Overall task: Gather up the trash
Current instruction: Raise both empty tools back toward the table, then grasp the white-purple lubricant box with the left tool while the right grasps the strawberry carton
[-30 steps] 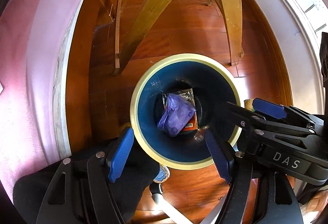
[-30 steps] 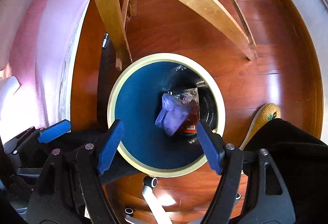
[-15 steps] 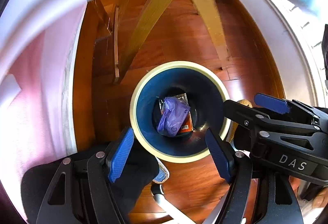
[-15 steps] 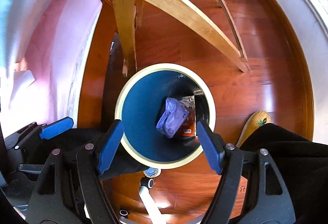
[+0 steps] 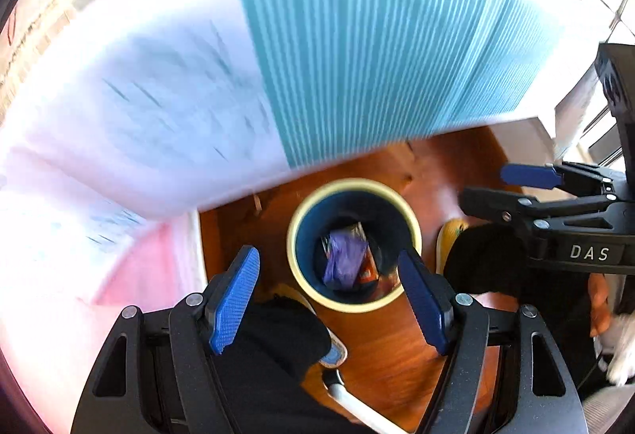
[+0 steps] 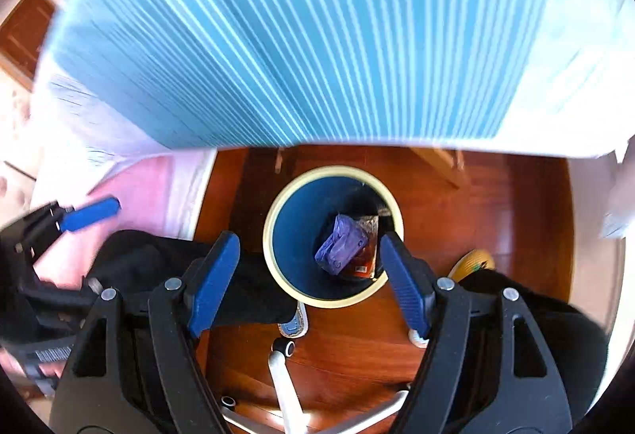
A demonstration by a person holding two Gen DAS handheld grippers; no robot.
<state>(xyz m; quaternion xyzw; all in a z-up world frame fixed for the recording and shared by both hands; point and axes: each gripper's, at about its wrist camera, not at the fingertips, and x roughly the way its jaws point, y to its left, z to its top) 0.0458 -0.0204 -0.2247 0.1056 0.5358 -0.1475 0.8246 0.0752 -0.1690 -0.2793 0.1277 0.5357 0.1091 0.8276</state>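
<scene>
A round bin with a cream rim [image 5: 353, 184] and dark blue inside stands on the wooden floor, also in the right wrist view [image 6: 274, 211]. In it lie a crumpled purple bag [image 5: 343, 263] [image 6: 340, 245] and an orange-and-clear wrapper [image 5: 367, 269] [image 6: 363, 263]. My left gripper [image 5: 331, 295] is open and empty, well above the bin. My right gripper [image 6: 311, 281] is open and empty, also above it. The right gripper shows in the left view [image 5: 532, 191], to the right.
A table top with a blue-and-white striped cloth [image 5: 357, 37] [image 6: 297, 29] fills the upper half of both views, blurred. A pink cloth [image 6: 139, 184] hangs at left. The person's legs, yellow shoes [image 6: 474, 263] and a chair base [image 6: 283, 374] are below.
Both grippers have risen up away from the bin, which now looks smaller. The striped table top has come into view above. Both stay open.
</scene>
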